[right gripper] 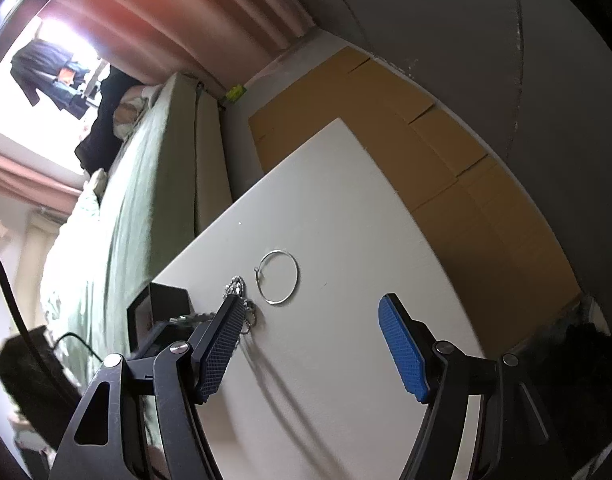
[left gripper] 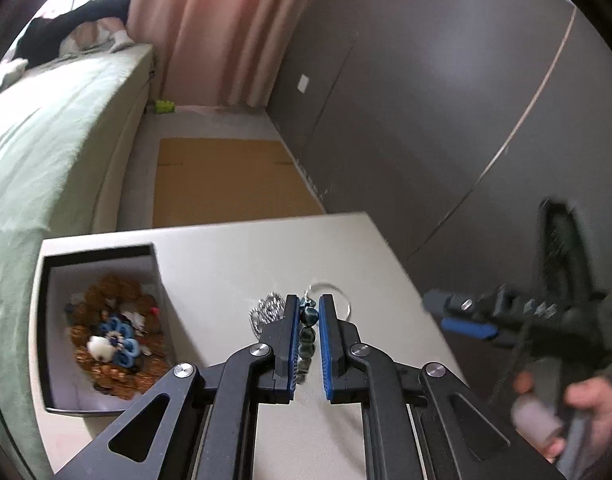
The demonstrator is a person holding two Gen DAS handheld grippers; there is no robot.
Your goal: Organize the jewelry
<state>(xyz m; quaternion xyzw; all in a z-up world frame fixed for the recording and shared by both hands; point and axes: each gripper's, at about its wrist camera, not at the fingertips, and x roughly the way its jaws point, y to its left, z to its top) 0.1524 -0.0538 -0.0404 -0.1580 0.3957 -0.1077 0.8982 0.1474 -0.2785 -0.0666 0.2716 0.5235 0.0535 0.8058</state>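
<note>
The left gripper (left gripper: 309,312) is nearly closed, its blue pads pinching a string of dark blue-grey beads (left gripper: 308,334) that hangs between them above a white table (left gripper: 234,256). Just left of its tips lies a silver chain (left gripper: 266,314); just beyond them, a thin wire hoop (right gripper: 277,277). Further left sits an open box (left gripper: 102,332) holding gold and blue jewelry. The right gripper (right gripper: 309,320) stands wide open and empty over the table, the hoop ahead between its fingers, the chain at its left finger.
</note>
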